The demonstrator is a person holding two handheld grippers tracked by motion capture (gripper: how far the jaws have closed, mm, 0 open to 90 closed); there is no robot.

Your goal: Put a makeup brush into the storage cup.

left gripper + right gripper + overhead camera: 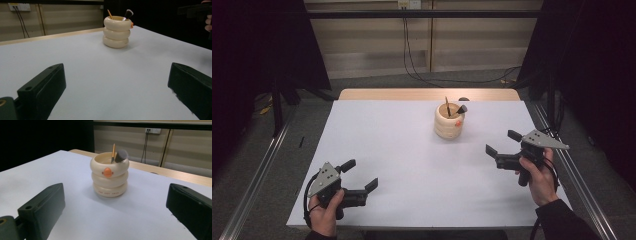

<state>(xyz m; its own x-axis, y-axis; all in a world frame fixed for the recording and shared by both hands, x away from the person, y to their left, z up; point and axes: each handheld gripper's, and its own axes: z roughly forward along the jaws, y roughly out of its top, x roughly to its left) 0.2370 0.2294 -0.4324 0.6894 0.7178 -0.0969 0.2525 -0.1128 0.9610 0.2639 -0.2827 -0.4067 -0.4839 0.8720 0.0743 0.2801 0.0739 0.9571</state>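
Both the left gripper (360,175) and right gripper (501,142) gape wide, empty; ahead of the right, a rigid, smooth ringed holder (109,177) likely needs a rim grasp.

The holder's (109,174) small orange lettering is unreadable.

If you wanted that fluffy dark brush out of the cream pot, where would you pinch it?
Probably just below the dark bristle head of the brush, where its handle clears the rim of the pot. Come from above with the right gripper, the nearer one, its jaws open. The brush leans against the rim, apart from the thin stick, so jaws should fit round it.
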